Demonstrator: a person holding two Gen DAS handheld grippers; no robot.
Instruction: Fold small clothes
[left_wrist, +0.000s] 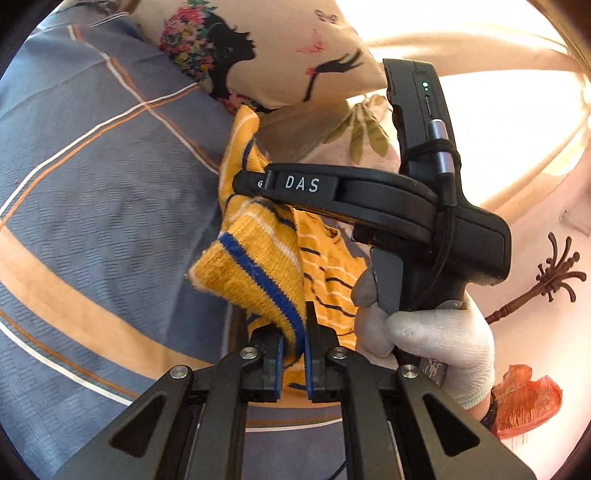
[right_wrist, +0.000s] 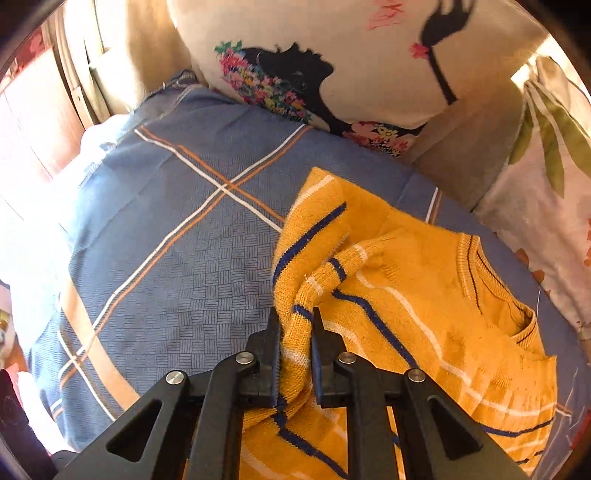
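The yellow striped sweater (right_wrist: 424, 314) is lying on the blue checked bedspread (right_wrist: 166, 258) at the lower right of the right-wrist frame, collar pointing right. Both the left gripper (left_wrist: 293, 343) and the right gripper (right_wrist: 295, 339) are pinching its lifted edge between their jaws, the body spreading rightward beneath the printed pillow (right_wrist: 369, 55).

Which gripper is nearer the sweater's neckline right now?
Right. The right gripper pinches sweater fabric beside the neckline; the left gripper grips a striped edge, no neckline in its view.
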